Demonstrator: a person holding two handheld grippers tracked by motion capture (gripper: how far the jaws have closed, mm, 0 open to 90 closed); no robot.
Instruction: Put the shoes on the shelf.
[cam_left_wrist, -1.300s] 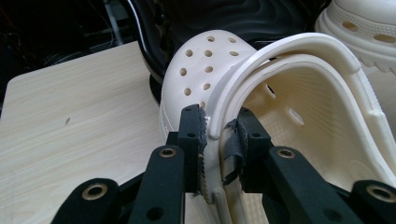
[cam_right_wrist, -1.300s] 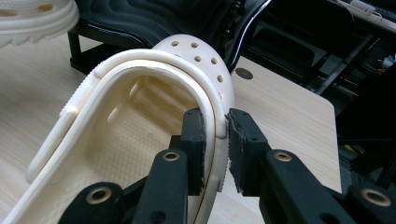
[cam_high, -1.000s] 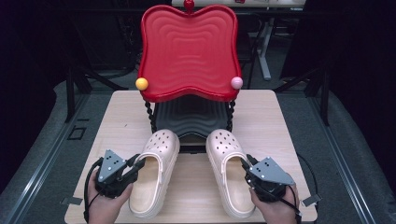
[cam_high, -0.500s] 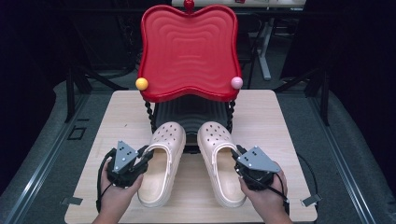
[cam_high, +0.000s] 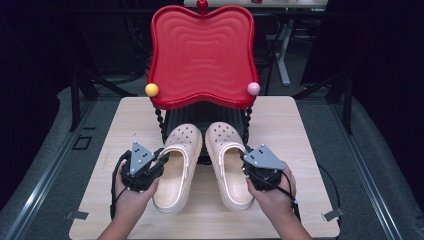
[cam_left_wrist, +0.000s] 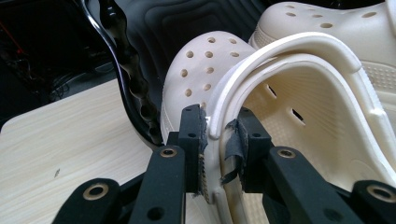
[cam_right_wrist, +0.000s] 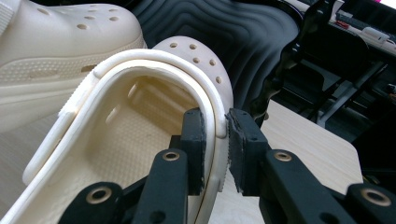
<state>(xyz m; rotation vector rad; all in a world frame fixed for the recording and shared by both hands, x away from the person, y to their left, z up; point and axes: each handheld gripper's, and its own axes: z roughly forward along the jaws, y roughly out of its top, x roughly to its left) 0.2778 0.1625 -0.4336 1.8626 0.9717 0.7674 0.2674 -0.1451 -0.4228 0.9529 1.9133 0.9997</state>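
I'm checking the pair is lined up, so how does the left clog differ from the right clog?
The left clog slants its toe to the right, while the right clog slants its toe to the left. The left gripper clamps the left clog's outer wall; the right gripper clamps the right clog's. Both are cream, perforated, and point toes under the red tray.

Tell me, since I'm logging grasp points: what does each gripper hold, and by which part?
The left gripper clamps the left cream foam clog by its outer side wall and strap; the right gripper clamps the right cream foam clog likewise.
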